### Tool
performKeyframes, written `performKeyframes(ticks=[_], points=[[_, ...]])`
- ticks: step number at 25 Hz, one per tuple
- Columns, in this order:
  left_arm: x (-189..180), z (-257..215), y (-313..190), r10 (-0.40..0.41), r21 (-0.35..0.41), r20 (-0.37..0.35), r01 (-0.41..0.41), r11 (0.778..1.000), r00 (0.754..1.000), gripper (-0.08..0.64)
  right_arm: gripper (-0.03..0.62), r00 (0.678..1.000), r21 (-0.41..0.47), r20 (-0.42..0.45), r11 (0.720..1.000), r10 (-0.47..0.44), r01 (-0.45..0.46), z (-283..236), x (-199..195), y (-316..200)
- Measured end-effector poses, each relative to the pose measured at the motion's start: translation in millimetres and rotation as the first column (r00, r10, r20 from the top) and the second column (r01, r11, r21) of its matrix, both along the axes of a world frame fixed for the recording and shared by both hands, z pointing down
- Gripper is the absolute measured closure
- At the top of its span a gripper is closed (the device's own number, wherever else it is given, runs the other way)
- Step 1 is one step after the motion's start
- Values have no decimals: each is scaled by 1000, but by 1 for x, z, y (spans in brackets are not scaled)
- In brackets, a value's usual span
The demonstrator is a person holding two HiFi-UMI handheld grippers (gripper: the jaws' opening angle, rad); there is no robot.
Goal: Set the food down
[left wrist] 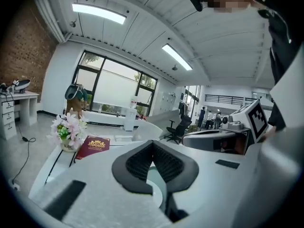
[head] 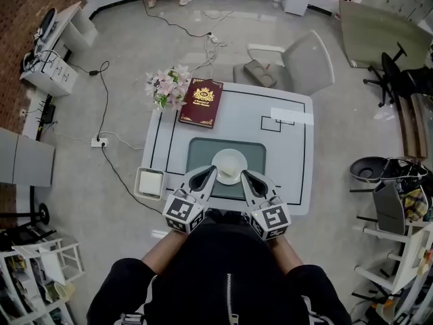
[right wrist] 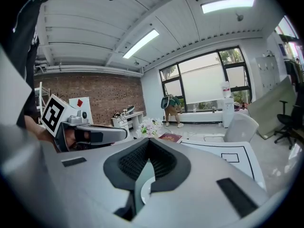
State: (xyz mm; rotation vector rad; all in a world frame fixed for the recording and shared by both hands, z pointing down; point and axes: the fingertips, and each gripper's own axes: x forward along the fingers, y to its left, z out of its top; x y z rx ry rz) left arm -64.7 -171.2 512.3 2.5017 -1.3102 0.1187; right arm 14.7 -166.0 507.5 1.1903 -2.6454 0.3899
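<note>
A white plate point(head: 229, 162) rests on a grey-green placemat point(head: 203, 151) near the front of the white table point(head: 291, 168). What lies on the plate I cannot make out. My left gripper point(head: 211, 172) points at the plate's left rim and my right gripper point(head: 245, 175) at its right rim, both low over the mat. In the left gripper view the jaws point(left wrist: 153, 146) are shut tip to tip with nothing between them. The right gripper view shows the same: jaws point(right wrist: 148, 144) shut and empty, with a sliver of plate point(right wrist: 142, 194) below them.
A dark red book point(head: 201, 101) and a vase of pink flowers point(head: 166, 87) stand at the table's far left corner. A white chair point(head: 298, 63) faces the far side. A small white tray point(head: 149, 181) sits by the table's left edge. Cables cross the floor.
</note>
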Motion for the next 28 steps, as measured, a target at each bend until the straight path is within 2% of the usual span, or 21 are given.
performKeyframes(ticks=[12, 16, 20, 28], points=[[11, 6, 12, 41, -5, 93, -41, 999, 995, 555, 584, 1000, -8, -7, 1000, -8, 8, 0, -4, -1], [14, 8, 12, 38, 5, 60, -39, 999, 997, 555, 584, 1000, -6, -12, 1000, -7, 7, 0, -3, -2], [14, 5, 10, 54, 5, 121, -55, 998, 991, 555, 584, 1000, -4, -12, 1000, -9, 9, 1, -3, -4], [17, -3, 7, 58, 17, 143, -61, 998, 988, 555, 584, 1000, 1, -14, 1000, -15, 15, -1, -6, -6]])
